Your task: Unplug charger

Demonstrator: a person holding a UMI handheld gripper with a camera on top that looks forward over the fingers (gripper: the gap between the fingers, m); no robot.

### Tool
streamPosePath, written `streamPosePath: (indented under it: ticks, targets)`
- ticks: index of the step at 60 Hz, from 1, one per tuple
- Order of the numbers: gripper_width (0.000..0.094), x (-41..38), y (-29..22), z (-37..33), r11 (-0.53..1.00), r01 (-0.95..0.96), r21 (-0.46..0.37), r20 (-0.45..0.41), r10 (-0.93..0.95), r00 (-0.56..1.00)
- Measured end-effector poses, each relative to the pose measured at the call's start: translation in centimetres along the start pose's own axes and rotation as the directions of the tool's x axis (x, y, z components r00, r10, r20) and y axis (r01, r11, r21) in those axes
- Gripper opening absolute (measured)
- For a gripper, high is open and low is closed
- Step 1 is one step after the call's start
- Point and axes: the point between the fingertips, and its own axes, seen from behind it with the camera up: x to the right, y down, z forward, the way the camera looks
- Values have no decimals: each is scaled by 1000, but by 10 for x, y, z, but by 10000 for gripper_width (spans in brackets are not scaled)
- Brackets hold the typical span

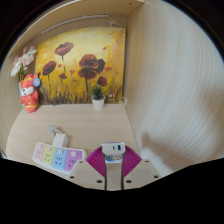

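My gripper [113, 153] is shut on a small white charger [113, 150] with a blue-lined USB port on its face. Both pink pads [97, 161] press on its sides. The charger is held clear of the white power strip [55, 157], which lies on the light wooden desk [95, 125] to the left of the fingers. The strip has pastel-coloured sockets. A white plug [58, 139] with a cable still sits at the strip's far end.
A poppy painting [82, 65] leans on the back wall. A small potted plant [97, 96] stands before it. A red toy figure [29, 94] and white flowers [22, 63] stand at the far left. A curved pale wall [175, 90] rises to the right.
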Motion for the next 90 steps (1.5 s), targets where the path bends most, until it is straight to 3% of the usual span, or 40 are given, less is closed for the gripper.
streamPosePath:
  ticks: [9,21,31,43,51,57,73,90]
  targets:
    - [184,-3,35,13,998,-12,-68,6,13,1000]
    - [361,7,41,18,995,-49,-91,-37,46,998]
    - [586,22,5,-8,999,-40,-5,-129,39,991]
    - [780,-16,-72,-103,979,-58,193,-121,82,989]
    - [799,-79,-93,-176,957,-87,276,-47,104,993]
    - [827,-133,-81,-215,956,-85,282,10,86,996]
    - [832,-263,15,-275,986,-23,166,139,0,990]
    - [834,-317,47,-313,988,24,151,209,-56,976]
